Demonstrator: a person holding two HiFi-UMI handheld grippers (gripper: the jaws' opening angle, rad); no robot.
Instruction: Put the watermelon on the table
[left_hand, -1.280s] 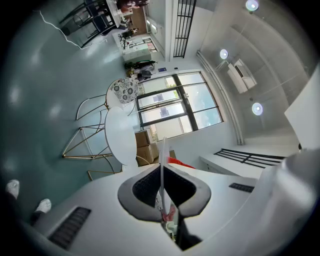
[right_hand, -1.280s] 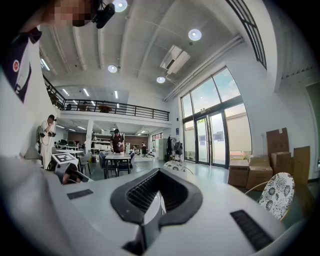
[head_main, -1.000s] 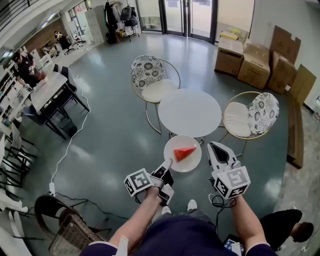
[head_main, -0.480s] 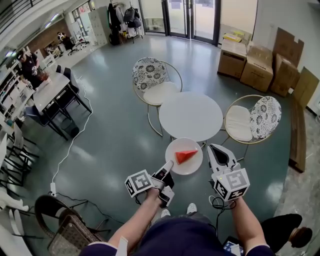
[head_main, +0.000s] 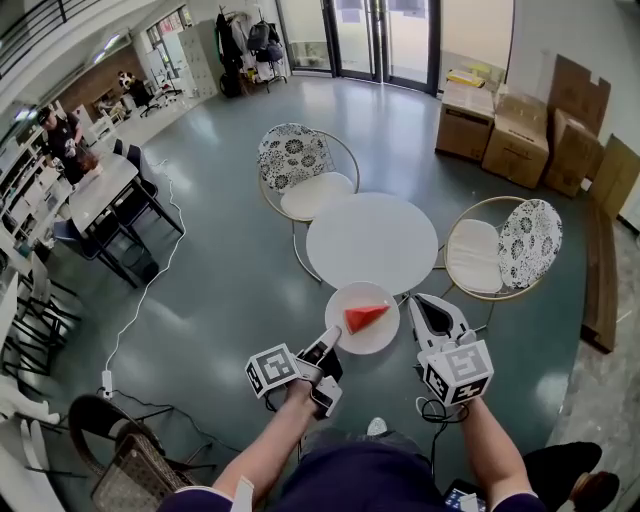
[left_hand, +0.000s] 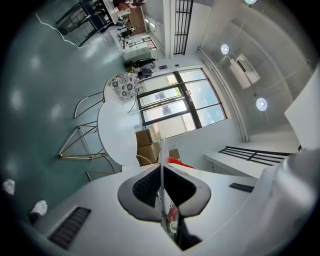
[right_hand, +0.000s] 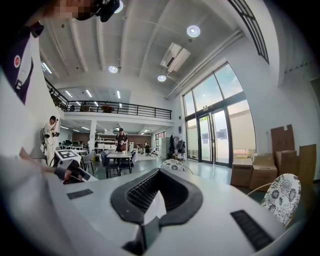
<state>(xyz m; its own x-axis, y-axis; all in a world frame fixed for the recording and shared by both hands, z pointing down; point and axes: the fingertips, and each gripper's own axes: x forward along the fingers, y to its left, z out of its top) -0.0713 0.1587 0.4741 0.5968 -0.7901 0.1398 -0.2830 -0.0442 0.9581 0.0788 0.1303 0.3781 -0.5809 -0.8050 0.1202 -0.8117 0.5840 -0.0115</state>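
Observation:
A red watermelon wedge (head_main: 366, 317) lies on a white plate (head_main: 350, 300) held in the air just before the near edge of the round white table (head_main: 372, 240). My left gripper (head_main: 333, 337) is shut on the plate's near-left rim. In the left gripper view the plate (left_hand: 161, 165) runs edge-on between the pads of the left gripper (left_hand: 162, 175), with the watermelon (left_hand: 178, 162) showing red beyond and the table (left_hand: 112, 132) ahead. My right gripper (head_main: 430, 303) hovers right of the plate, apart from it. In its own view the right gripper (right_hand: 161, 172) is shut with nothing in it.
Two gold-framed chairs with patterned backs flank the table, one at the back left (head_main: 300, 165), one at the right (head_main: 505, 245). Cardboard boxes (head_main: 520, 140) stack at the far right. A wicker chair (head_main: 125, 465) and a floor cable (head_main: 140, 300) lie to my left.
Both grippers and the plate with the watermelon have moved forward, so the table's near edge now sits right at the plate. The grip on the rim is unchanged.

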